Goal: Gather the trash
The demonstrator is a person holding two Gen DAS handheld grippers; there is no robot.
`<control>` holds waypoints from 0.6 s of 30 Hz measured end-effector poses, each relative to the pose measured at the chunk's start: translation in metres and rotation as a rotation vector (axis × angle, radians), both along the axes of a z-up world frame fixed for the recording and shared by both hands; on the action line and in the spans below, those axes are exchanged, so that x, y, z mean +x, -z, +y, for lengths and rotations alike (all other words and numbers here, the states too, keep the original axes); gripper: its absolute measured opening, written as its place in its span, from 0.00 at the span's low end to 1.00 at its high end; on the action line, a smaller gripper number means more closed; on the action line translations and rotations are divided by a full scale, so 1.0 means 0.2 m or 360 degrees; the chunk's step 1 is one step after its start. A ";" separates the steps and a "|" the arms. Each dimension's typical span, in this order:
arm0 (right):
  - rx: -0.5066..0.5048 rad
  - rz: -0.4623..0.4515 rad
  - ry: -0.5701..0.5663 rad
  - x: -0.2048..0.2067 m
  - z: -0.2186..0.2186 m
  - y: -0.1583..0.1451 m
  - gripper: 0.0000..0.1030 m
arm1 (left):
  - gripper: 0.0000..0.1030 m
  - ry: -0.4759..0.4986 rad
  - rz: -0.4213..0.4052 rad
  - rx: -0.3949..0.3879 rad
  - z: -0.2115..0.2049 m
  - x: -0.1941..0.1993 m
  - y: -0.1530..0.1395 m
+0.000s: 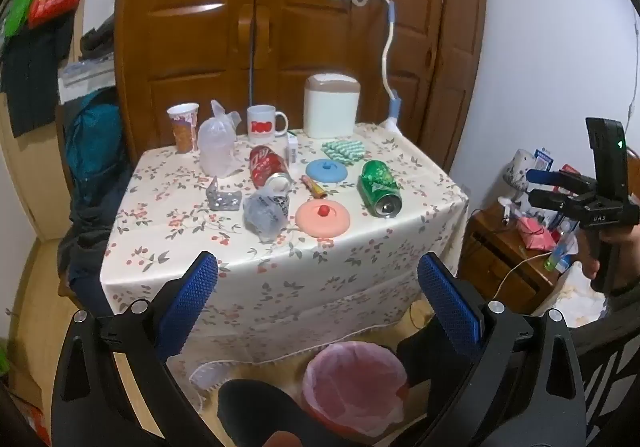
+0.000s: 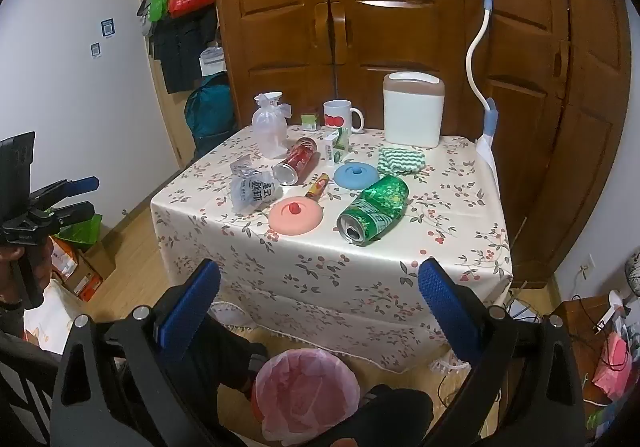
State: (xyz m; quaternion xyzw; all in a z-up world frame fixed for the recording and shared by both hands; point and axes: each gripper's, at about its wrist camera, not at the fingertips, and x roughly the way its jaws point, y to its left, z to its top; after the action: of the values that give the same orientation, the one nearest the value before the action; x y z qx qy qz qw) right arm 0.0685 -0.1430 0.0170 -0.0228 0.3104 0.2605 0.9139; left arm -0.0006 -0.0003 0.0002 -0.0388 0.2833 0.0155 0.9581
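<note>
A small table with a floral cloth (image 1: pixel 280 267) (image 2: pixel 320 279) holds trash: a dented green can (image 1: pixel 378 187) (image 2: pixel 374 209), a red can (image 1: pixel 270 167) (image 2: pixel 296 161) on its side, a crumpled clear wrapper (image 1: pixel 266 213) (image 2: pixel 250 193), a tied clear bag (image 1: pixel 216 145) (image 2: pixel 270 127), a foil blister pack (image 1: pixel 222 199), a small candy wrapper (image 1: pixel 314 187) (image 2: pixel 317 185) and a paper cup (image 1: pixel 184 127). A bin with a pink liner (image 1: pixel 354 387) (image 2: pixel 306 391) stands on the floor before the table. My left gripper (image 1: pixel 318 295) (image 2: pixel 72 195) and right gripper (image 2: pixel 320 299) (image 1: pixel 548 187) are both open and empty, short of the table.
On the table also stand a white mug (image 1: pixel 262 123), a cream container (image 1: pixel 330 105), a pink lid (image 1: pixel 322 215), a blue lid (image 1: pixel 326 169), a green striped cloth (image 1: pixel 344 149) and a small carton (image 2: pixel 336 145). A wooden wardrobe (image 1: pixel 280 27) is behind. A cluttered nightstand (image 1: pixel 516 243) stands right.
</note>
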 end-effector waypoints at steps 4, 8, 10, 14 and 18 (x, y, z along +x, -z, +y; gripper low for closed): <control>0.0000 0.0004 -0.0007 0.00 0.01 0.00 0.95 | 0.95 0.0002 0.0013 -0.0010 0.00 0.00 0.00; -0.0002 0.0007 -0.0003 0.01 0.02 0.00 0.95 | 0.95 0.0002 0.0012 -0.0018 0.00 -0.01 0.00; 0.0002 0.0010 -0.0008 0.01 0.00 -0.01 0.95 | 0.95 0.0003 0.0022 -0.0014 0.00 0.00 0.00; 0.0006 0.0015 -0.0032 0.00 0.07 0.00 0.95 | 0.95 0.0014 0.0019 -0.0015 -0.02 0.00 0.01; 0.0023 0.0024 -0.0062 0.01 0.04 0.00 0.95 | 0.95 0.0039 0.0019 -0.0018 -0.05 0.00 0.01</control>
State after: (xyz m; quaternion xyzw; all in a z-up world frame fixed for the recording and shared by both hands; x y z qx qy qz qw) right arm 0.0711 -0.1352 0.0166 -0.0202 0.3150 0.2806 0.9064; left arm -0.0013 -0.0094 -0.0012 -0.0406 0.2897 0.0023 0.9563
